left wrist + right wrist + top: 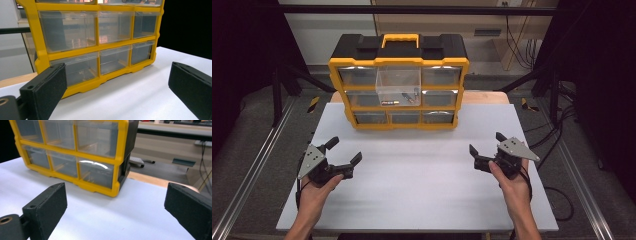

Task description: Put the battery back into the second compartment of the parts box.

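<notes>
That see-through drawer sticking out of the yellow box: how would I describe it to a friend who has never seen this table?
Start at the yellow and black organiser standing at the far edge of the white table. Its front is a grid of clear drawers, three across. The pulled-out drawer is the top row's middle one: it juts forward over the row below and holds a few small items, while its neighbours sit flush.

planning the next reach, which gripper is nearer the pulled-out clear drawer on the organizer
Left, narrowly. The left gripper sits below-left of the pulled-out clear drawer; the right gripper sits farther out, below-right. Both are open and apart from it.
</notes>
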{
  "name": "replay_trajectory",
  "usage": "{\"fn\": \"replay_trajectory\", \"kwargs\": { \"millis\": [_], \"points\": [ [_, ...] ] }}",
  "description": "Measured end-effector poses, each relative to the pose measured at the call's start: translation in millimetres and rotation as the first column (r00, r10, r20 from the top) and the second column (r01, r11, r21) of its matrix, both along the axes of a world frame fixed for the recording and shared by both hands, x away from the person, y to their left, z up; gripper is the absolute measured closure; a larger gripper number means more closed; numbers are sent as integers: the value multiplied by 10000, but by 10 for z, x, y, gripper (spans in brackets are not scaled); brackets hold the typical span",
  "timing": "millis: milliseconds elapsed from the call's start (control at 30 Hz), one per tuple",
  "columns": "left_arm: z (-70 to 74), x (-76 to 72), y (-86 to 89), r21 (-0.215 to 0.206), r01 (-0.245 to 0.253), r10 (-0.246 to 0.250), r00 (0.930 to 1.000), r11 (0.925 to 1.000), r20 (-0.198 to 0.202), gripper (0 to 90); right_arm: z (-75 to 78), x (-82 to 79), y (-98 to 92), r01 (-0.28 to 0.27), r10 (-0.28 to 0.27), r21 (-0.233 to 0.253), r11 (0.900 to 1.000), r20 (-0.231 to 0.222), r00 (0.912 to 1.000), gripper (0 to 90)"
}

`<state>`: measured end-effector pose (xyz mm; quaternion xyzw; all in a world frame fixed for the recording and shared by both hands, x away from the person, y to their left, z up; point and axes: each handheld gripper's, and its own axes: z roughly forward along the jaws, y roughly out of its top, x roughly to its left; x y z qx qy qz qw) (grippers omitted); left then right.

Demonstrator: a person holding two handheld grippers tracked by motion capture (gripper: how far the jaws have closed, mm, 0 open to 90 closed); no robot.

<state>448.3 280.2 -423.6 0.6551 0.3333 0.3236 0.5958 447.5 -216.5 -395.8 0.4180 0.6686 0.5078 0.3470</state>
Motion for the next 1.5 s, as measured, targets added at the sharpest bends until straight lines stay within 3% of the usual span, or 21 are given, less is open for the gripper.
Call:
{"fn": "replay_trajectory", "kwargs": {
  "millis": [400,633,900,1167,1333,1500],
  "points": [
    [128,-34,-85,-44,218,-218,9997,9998,127,25,-255,-58,-59,-76,76,34,10000,-63,10000,52],
    [240,-62,-216,152,331,-330,9994,9993,-91,79,-349,-74,-83,-395,395,105,9992,-73,9992,61],
    [343,30,-407,145,226,-219,9986,9996,-476,245,-376,-97,-138,-355,364,384,9986,-212,9991,66],
    [434,150,-587,207,44,-23,9952,9998,-983,431,-400,-101,-105,-455,462,304,9985,-223,9987,67],
    [493,201,-677,320,-186,214,9959,9993,-883,598,-400,-103,-72,-575,584,345,9978,-265,9979,67],
    [519,233,-736,361,48,-19,9969,9993,-785,825,-405,-115,-39,-740,748,234,9970,-322,9967,70]
  ]
}}
